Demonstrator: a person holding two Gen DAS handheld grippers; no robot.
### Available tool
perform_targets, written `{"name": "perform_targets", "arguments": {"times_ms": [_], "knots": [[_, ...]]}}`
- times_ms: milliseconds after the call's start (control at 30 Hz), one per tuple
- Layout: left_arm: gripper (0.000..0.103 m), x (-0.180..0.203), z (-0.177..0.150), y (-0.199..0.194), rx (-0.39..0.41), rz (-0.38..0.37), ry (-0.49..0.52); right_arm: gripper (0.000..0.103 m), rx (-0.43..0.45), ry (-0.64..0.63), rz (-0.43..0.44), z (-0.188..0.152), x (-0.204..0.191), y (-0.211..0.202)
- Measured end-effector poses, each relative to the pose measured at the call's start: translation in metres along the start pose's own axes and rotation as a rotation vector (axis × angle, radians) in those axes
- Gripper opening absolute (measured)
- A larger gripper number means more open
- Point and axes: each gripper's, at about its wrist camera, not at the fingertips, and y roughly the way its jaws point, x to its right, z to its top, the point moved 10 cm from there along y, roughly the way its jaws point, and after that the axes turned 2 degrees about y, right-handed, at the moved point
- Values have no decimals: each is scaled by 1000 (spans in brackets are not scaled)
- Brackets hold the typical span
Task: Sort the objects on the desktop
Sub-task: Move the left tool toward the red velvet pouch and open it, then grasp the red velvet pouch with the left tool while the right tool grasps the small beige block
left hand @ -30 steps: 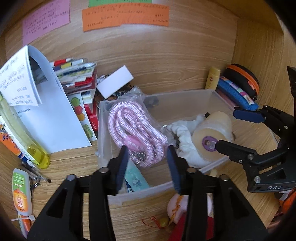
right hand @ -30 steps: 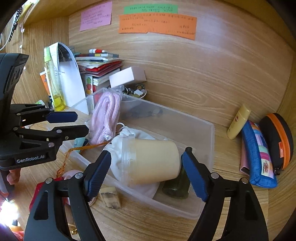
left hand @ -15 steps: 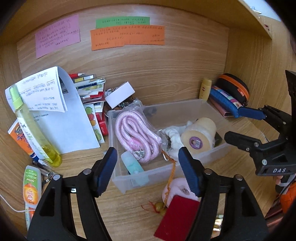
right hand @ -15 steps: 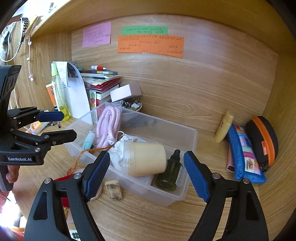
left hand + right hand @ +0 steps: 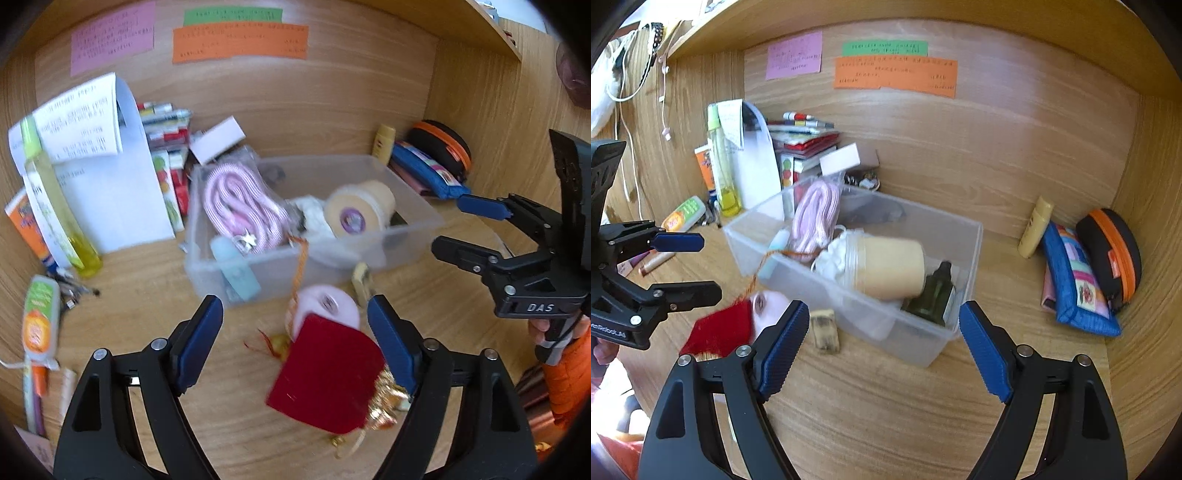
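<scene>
A clear plastic bin (image 5: 325,258) (image 5: 960,295) stands on the wooden desk. It holds a pink rope (image 5: 240,206) (image 5: 816,210), a beige cup (image 5: 360,212) (image 5: 890,266), white cloth (image 5: 831,254), a light blue tube (image 5: 236,266) and a dark green bottle (image 5: 934,291). In front of the bin lie a red velvet pouch (image 5: 328,373) (image 5: 720,328), a pink round thing (image 5: 328,306) and a small worn block (image 5: 825,330). My left gripper (image 5: 295,336) is open and empty above the pouch. My right gripper (image 5: 879,343) is open and empty in front of the bin.
A yellow-green bottle (image 5: 55,206), curled paper (image 5: 107,173) and stacked booklets (image 5: 166,147) stand at the left. An orange-green tube (image 5: 38,325) lies at the near left. A yellow tube (image 5: 1034,232), blue pouch (image 5: 1075,280) and black-orange case (image 5: 1112,254) sit at the right wall.
Both grippers have pulled back from the bin, and the left one has opened wide after releasing the pink rope. The red pouch and pink thing have come into view.
</scene>
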Motion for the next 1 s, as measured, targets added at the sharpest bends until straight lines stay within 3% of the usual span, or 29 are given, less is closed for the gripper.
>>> {"name": "perform_targets", "arguments": {"times_ms": [400, 567, 667, 800, 1000], "knots": [[81, 24, -37, 32, -153, -122, -48, 81, -105, -14, 28, -40, -4, 20], [91, 24, -42, 38, -166, -117, -64, 80, -129, -27, 69, -46, -16, 33], [91, 24, -44, 37, -167, -133, -76, 79, -138, -42, 110, -46, -28, 39], [91, 25, -48, 38, -183, -173, -99, 65, -162, -81, 119, -47, -41, 51], [92, 22, -51, 41, -193, -191, -113, 53, -193, -110, 137, -45, -51, 66]]}}
